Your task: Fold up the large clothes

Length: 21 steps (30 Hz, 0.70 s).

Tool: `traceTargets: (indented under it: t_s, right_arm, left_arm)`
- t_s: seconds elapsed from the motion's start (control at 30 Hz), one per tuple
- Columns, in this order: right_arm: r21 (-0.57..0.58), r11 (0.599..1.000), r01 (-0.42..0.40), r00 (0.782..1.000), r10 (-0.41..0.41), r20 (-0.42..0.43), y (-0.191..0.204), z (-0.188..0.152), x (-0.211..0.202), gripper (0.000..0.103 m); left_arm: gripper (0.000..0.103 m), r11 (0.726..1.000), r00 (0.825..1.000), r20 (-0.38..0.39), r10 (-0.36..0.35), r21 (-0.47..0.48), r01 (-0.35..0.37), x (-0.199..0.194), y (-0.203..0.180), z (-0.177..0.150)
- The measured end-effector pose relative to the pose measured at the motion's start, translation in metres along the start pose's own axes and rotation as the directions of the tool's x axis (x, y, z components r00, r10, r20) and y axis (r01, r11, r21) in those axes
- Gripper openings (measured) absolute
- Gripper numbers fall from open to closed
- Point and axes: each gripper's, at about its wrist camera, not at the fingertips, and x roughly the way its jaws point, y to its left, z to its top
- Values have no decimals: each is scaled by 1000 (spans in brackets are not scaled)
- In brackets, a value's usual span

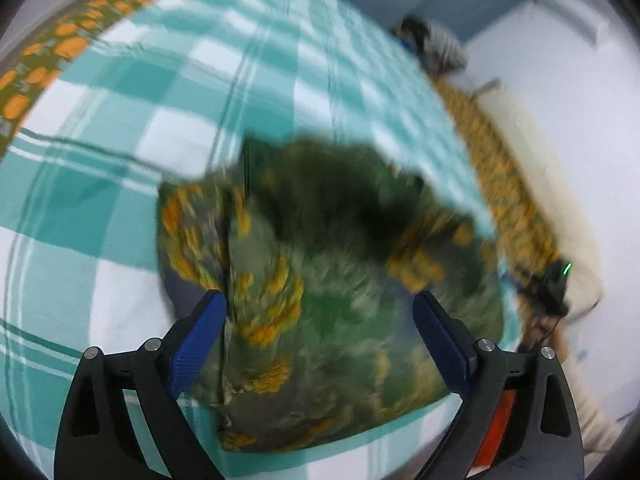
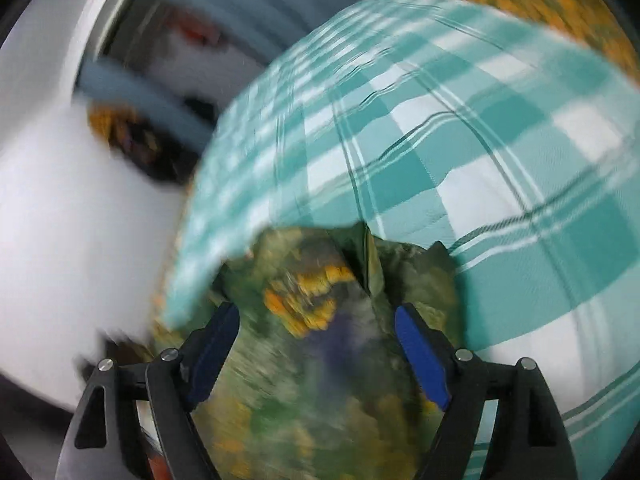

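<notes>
A: Landmark is the teal-and-white checked cloth (image 1: 168, 92) spread flat over the bed. Where is the garment relative to it?

B: The green fabric garment with orange-yellow flower print (image 1: 320, 280) lies bunched on top of the checked cloth, near its front edge. In the left wrist view 1 dark fold runs across the upper part of the bundle. Both views are motion-blurred, so fine detail of the folds cannot be read.

A: Left gripper (image 1: 320, 312)?

B: Blue-padded fingers (image 1: 200, 340) spread wide. The garment sits between and below them, and neither pad presses on it. The left-hand pad is just beside a raised fabric edge; contact cannot be told through the blur.

A: Right gripper (image 2: 316, 324)?

B: Fingers (image 2: 420, 356) likewise well apart, over the same garment (image 2: 312, 320), no cloth pinched. Here the garment sits at the checked cloth's (image 2: 460, 160) near edge, and a corner of that cloth overlaps the bundle on the left.

A: Surroundings?

B: An orange-flowered green bedsheet (image 1: 52, 48) borders the checked cloth on its far side. White floor (image 1: 560, 80) lies beyond the cloth's right edge.
</notes>
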Motion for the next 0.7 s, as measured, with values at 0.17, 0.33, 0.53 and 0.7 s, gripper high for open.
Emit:
traceTargets:
  t_s: [0.17, 0.33, 0.53, 0.7]
  right_arm:
    - [-175, 969, 177, 981, -189, -53, 20, -6, 37, 82]
    - [-261, 917, 301, 946, -322, -38, 43, -10, 55, 15]
    - [-351, 848, 396, 918, -356, 176, 89, 10, 10, 12]
    - [-319, 845, 430, 880, -313, 356, 113, 47, -11, 12]
  left_arm:
    - [79, 988, 988, 4, 154, 1, -154, 54, -14, 20]
    - [13, 966, 968, 8, 251, -59, -250, 67, -17, 30]
    - [9, 973, 946, 232, 229, -21, -230, 1, -49, 55]
    - [9, 947, 859, 427, 281, 23, -321, -10, -75, 81]
